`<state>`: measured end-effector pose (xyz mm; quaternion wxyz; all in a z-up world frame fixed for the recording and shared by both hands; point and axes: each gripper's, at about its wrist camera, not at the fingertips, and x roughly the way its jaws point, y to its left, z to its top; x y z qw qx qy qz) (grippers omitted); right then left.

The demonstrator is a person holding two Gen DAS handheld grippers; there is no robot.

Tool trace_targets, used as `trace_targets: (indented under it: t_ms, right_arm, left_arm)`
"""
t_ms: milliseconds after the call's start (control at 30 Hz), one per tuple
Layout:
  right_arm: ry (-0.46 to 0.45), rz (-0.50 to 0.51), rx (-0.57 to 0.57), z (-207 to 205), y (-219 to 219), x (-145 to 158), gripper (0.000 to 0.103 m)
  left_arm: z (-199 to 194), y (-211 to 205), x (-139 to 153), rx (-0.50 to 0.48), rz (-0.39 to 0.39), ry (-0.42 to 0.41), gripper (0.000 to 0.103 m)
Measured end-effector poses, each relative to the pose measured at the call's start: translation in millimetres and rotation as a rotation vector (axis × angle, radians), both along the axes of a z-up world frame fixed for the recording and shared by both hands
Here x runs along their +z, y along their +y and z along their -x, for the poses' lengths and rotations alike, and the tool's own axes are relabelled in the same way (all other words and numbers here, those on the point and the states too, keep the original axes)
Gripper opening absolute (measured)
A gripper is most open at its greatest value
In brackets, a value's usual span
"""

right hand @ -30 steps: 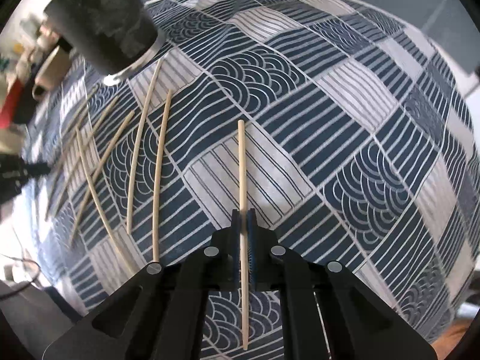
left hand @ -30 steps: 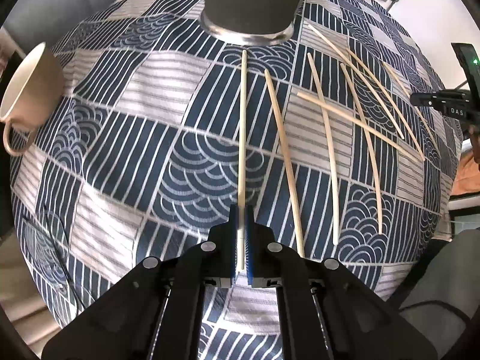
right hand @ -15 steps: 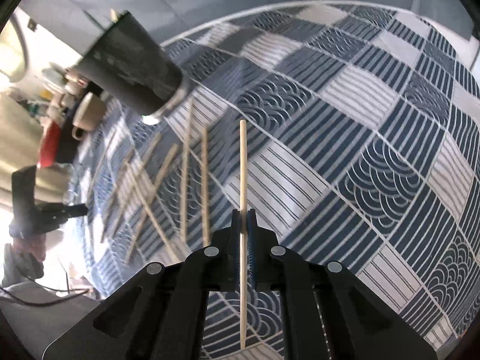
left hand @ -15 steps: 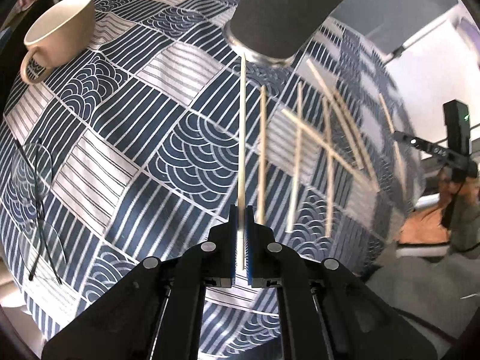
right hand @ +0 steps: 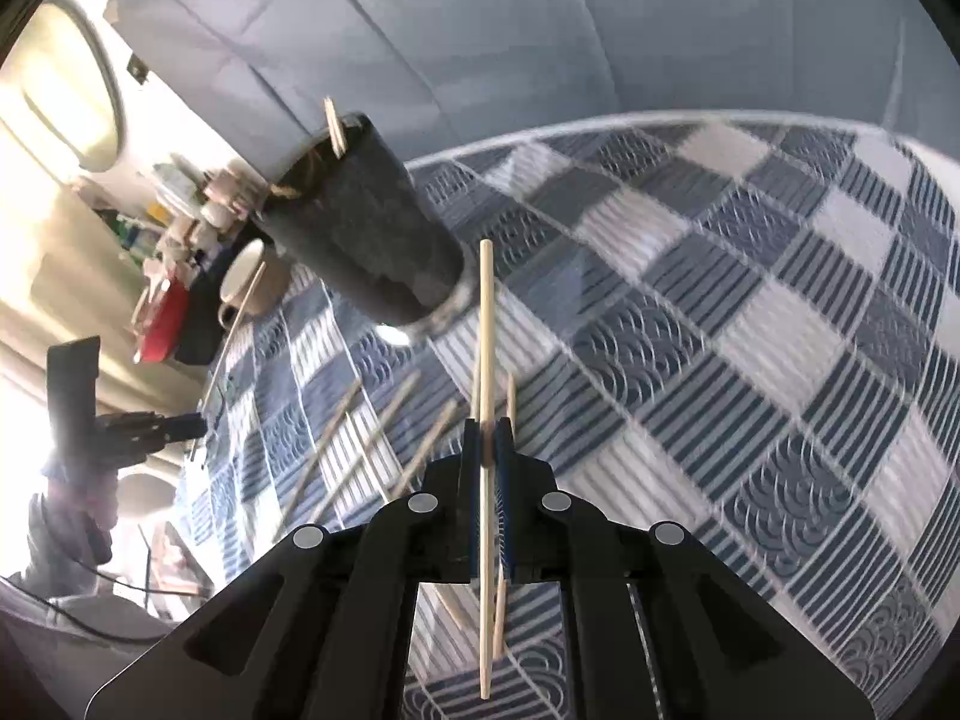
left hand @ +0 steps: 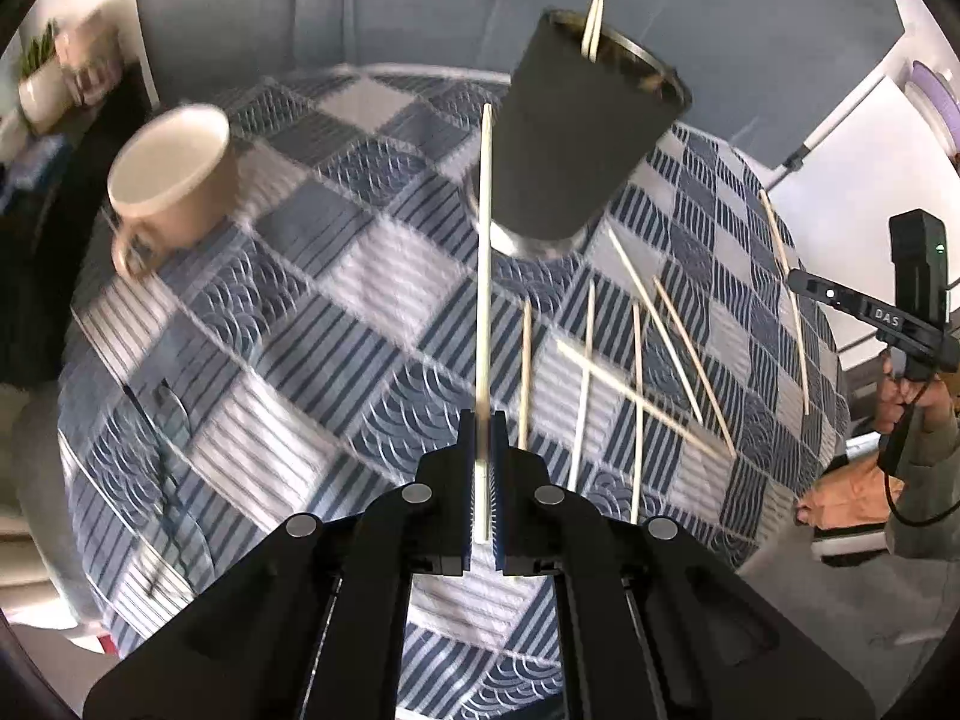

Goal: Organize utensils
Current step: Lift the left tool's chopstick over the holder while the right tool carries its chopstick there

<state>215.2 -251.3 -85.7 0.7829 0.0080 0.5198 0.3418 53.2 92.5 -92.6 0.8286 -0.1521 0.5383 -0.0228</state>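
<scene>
The left gripper has its 2 black fingers pressed nearly together on 1 pale wooden chopstick. That stick runs straight ahead from between the blue pads, and its far tip lies just beside the left wall of the tall dark grey cylindrical cup with a metal rim. The stick's rear end sits between the fingers and is clear of the blue-and-white patchwork tablecloth.

The right gripper is likewise clamped narrow on a second pale wooden chopstick. It grips this one about midway, so a long part sticks out forward toward the base of the dark cup and another part trails back beneath the fingers.

2 chopstick ends stand up out of the dark cup's mouth. To the right of the cup and nearer the camera, the loose chopsticks lie scattered on the cloth, some crossing; motion blur makes an exact count unsure, though about 7 seem visible.

A cream ceramic mug with a handle stands on the cloth well to the left of the dark cup.
</scene>
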Motion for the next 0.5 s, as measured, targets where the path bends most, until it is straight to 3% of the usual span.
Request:
trace_targets:
  t_ms: [233,500]
  right_arm:
    - [-0.094,-0.05,0.04,-19,24,39,0.005]
    - [-0.163,-0.119,0.077,-42,60,73,0.005]
  left_arm:
    - [-36,2,37,-0.004,-0.063,-0.082,0.005]
    - [-74,-8,75,-0.042,-0.082,-0.187,0.005]
